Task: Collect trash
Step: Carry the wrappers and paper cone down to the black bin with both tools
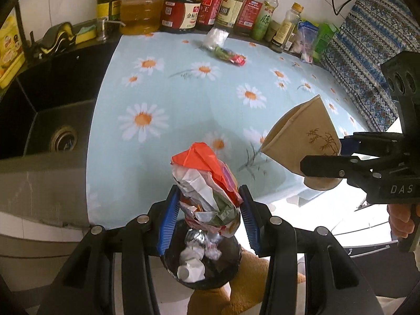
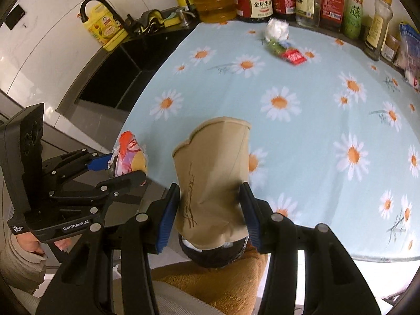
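My left gripper [image 1: 208, 210] is shut on a crumpled wad of orange, white and green wrappers [image 1: 207, 176], held past the counter's front edge over a black trash bin [image 1: 233, 270] with white and foil scraps inside. My right gripper [image 2: 210, 210] is shut on a squashed tan paper cup [image 2: 212, 173] with a bamboo print, also above the bin [image 2: 210, 258]. Each gripper shows in the other's view: the right one [image 1: 325, 165] with the cup [image 1: 302, 136], the left one [image 2: 126, 165] with the wad [image 2: 130, 155]. More trash lies far back on the daisy cloth: a white wad [image 2: 277, 29], a green wrapper [image 2: 275, 46], a red packet [image 2: 294, 57].
A row of sauce and oil bottles [image 1: 204, 5] lines the back wall. A black sink [image 1: 52, 115] with a faucet [image 2: 97, 8] sits left of the daisy tablecloth [image 1: 183, 99]. Something orange-brown and fuzzy [image 2: 223, 281] lies beside the bin. A hand [image 2: 29, 244] holds the left gripper.
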`<state>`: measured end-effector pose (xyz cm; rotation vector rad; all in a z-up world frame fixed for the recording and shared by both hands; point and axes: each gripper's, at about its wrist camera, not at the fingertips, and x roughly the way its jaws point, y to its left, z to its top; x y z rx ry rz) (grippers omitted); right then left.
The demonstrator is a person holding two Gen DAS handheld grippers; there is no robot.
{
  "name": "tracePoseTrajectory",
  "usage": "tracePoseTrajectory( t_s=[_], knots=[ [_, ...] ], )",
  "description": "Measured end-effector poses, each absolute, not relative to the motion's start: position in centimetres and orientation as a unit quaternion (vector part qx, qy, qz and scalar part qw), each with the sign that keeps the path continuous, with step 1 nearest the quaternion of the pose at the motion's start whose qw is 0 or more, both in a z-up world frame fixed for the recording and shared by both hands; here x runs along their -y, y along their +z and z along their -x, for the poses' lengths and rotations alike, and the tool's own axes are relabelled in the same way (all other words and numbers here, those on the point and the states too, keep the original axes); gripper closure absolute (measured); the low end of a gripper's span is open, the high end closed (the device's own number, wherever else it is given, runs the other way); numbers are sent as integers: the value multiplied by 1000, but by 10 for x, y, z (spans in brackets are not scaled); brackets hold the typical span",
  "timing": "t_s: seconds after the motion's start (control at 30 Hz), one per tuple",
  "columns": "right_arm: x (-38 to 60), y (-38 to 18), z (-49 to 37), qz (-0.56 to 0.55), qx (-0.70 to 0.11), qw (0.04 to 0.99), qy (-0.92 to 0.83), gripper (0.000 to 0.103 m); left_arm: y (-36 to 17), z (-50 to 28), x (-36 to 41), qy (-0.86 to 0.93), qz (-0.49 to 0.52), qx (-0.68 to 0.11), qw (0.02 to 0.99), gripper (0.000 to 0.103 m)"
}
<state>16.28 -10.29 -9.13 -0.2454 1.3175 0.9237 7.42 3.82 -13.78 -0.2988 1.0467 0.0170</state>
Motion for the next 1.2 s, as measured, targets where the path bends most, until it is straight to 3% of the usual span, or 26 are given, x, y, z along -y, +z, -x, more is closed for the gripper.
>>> tracePoseTrajectory(
  t_s=[0.6, 1.2],
  knots=[
    [116, -119, -102, 111, -627, 650, 414, 55, -179, -17, -16, -5, 162, -535, 829, 59],
    [131, -192, -69, 105, -698, 594, 386, 55, -254, -9, -22, -11, 178, -594, 784, 59]
  ],
)
